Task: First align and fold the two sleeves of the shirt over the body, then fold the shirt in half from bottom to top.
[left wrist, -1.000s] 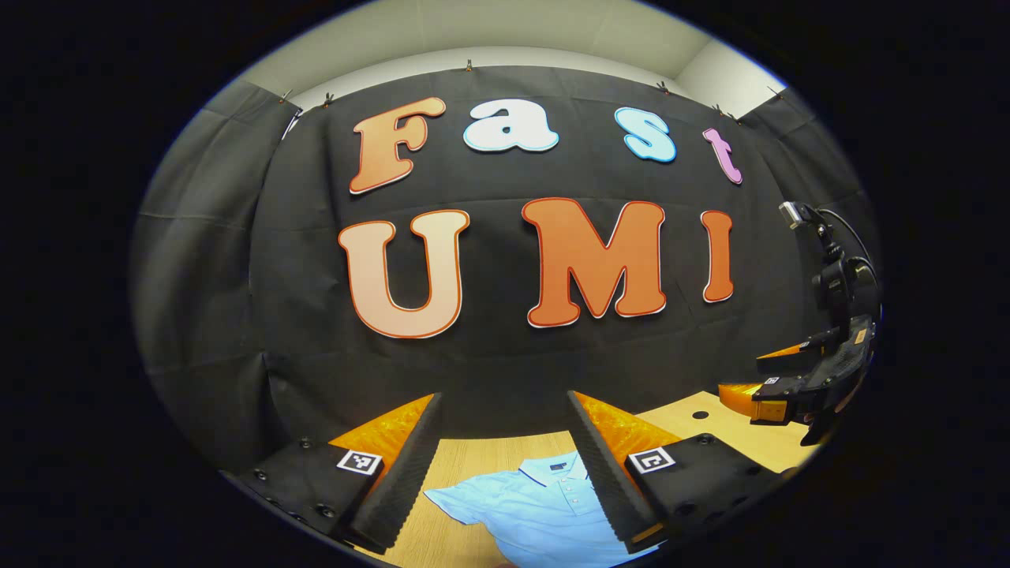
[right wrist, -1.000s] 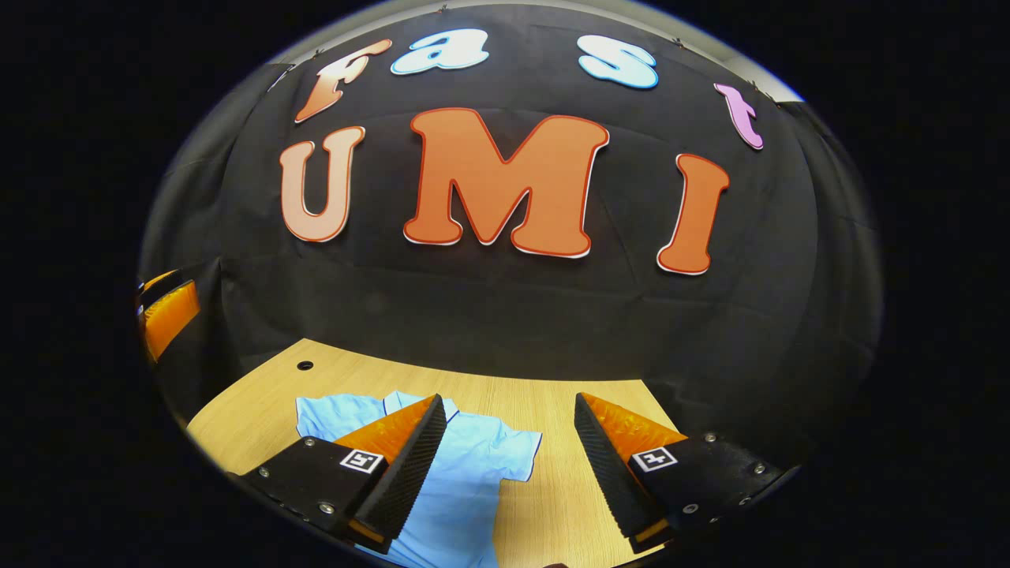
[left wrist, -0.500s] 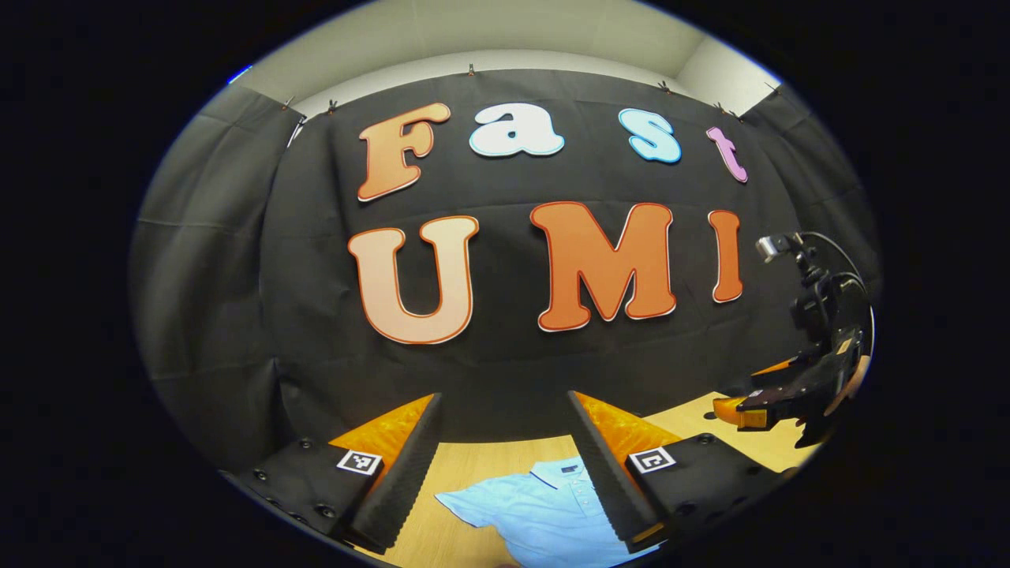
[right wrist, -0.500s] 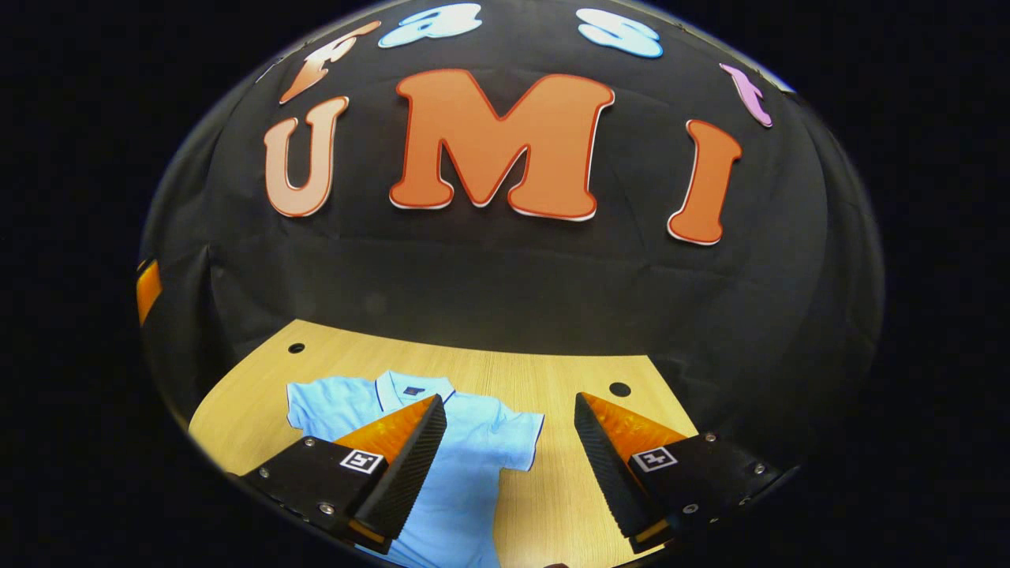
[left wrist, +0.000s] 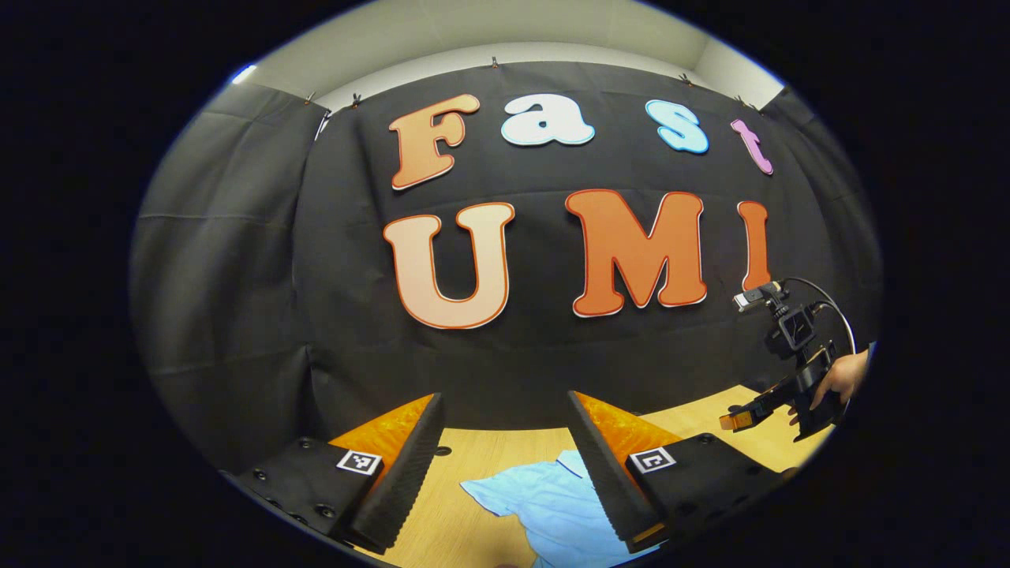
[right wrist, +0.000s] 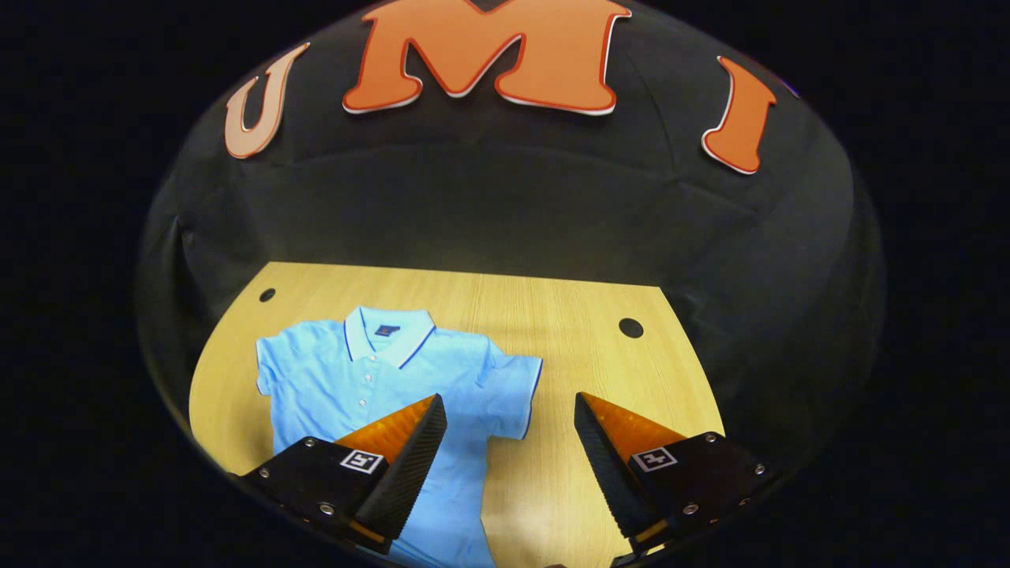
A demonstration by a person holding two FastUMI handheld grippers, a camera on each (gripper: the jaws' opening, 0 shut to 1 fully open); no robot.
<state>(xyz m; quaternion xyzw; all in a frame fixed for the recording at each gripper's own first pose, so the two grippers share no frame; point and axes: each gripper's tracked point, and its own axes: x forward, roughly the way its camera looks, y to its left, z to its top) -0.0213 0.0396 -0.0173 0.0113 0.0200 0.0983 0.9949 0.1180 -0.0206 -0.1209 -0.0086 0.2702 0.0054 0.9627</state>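
A: Where is the shirt [right wrist: 379,379]?

B: Flat on the desk [right wrist: 584,347], front up, collar [right wrist: 388,333] toward the wall. In the right gripper view it lies on the left half of the wood, both short sleeves spread out to the sides, nothing folded yet.

A: And the right hand-held gripper [right wrist: 509,446]?

B: Above the desk with its fingers spread wide and nothing between them. Its left finger [right wrist: 410,457] shows in front of the shirt's body; the right finger [right wrist: 607,465] shows in front of bare wood, beside the nearer sleeve [right wrist: 513,394]. It looks clear of the cloth — though from this angle I can't be sure of the height.

A: The left hand-held gripper [left wrist: 505,461]?

B: Also wide apart and empty. In the left gripper view one sleeve and a bit of collar show low between its fingers.

A: Anything else?

B: Far right in the left gripper view, the other hand-held gripper shows side-on with a hand [left wrist: 843,377] around its grip — small there. Two round holes [right wrist: 630,327] sit near the desk's far corners.
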